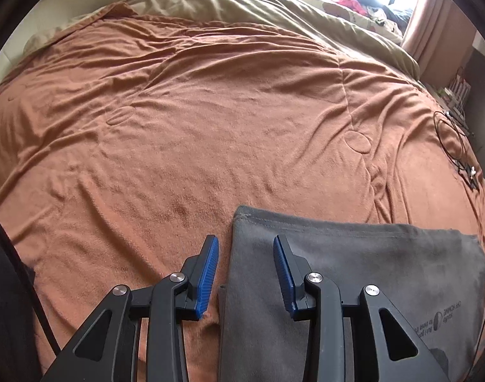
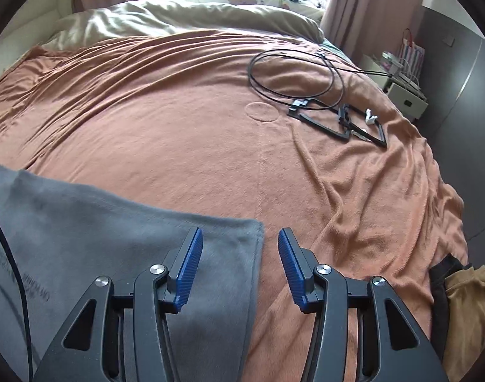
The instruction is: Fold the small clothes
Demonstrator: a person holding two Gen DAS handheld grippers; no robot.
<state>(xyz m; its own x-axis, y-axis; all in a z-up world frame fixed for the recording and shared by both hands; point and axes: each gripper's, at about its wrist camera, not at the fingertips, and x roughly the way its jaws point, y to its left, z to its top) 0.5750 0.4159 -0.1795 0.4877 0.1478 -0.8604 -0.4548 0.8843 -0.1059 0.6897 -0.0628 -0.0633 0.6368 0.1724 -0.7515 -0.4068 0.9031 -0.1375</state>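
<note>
Folded grey garment [image 1: 385, 270] lies flat, long axis sideways between both grippers [image 1: 245, 273] [image 2: 239, 267], jaws apart.

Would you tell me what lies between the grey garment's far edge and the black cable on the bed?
Only bare orange blanket lies between the grey garment and the black cable, shown in the right wrist view.

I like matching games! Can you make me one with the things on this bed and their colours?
Things:
1. garment
2. blanket
3. gripper pads
4. cable

Colours:
A. blue
B. black
C. grey
D. orange-brown

Pairs: 1-C, 2-D, 3-A, 4-B
</note>
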